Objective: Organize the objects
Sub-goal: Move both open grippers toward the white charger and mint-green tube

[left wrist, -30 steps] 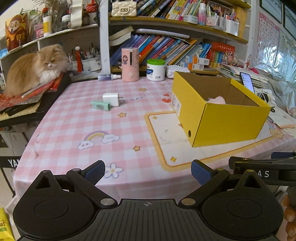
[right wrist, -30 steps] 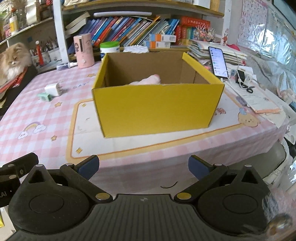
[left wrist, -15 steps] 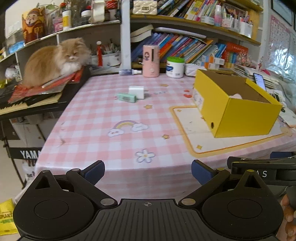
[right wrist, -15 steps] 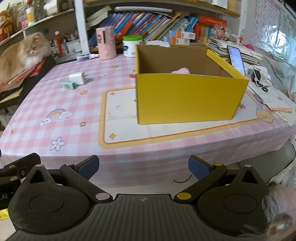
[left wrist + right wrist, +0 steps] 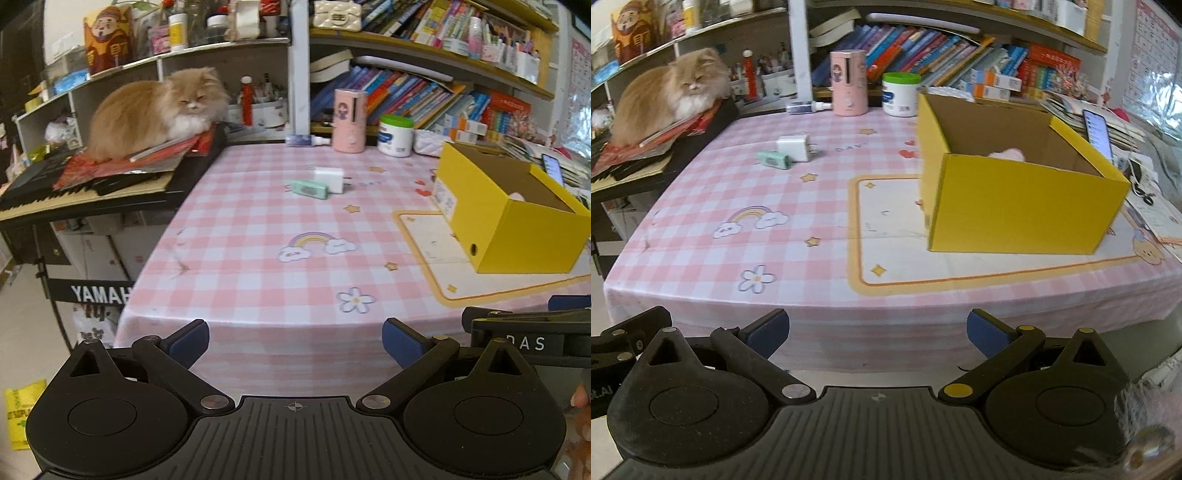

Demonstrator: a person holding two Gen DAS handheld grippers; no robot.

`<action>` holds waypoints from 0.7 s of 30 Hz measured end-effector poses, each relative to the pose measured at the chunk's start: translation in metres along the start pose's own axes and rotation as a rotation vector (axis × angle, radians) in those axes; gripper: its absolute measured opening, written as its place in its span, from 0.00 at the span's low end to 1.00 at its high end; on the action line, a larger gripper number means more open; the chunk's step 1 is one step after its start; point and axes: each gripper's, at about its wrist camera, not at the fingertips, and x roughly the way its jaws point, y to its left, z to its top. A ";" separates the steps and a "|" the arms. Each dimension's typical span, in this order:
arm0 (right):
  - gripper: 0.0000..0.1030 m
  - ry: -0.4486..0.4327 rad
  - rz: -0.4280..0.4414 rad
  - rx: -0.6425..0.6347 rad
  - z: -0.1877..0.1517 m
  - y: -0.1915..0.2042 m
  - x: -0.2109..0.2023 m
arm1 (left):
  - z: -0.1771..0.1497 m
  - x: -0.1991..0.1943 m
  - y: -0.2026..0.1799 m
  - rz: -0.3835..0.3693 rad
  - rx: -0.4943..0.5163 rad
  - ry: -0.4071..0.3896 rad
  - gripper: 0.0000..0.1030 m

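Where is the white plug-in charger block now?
In both views the white plug-in charger block lies left of the yellow cardboard box, touching the small mint-green device.

Yellow box (image 5: 1019, 210) on pink table (image 5: 812, 199), right gripper (image 5: 877, 328) spread

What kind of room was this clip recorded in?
Most likely a lived-in home study or child's room: crowded shelves of books, a table under a pink checked cloth with rainbow prints, a cat lying on a keyboard piano.
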 end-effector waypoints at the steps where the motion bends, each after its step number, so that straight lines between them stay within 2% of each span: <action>1: 1.00 -0.002 0.006 -0.007 0.001 0.004 0.000 | 0.000 0.000 0.003 0.003 -0.006 -0.001 0.98; 10: 1.00 -0.013 0.062 -0.062 0.009 0.029 0.003 | 0.002 0.004 0.020 0.021 -0.058 -0.003 0.98; 21: 0.99 -0.015 0.097 -0.067 0.024 0.036 0.025 | 0.015 0.024 0.024 0.042 -0.050 -0.007 0.98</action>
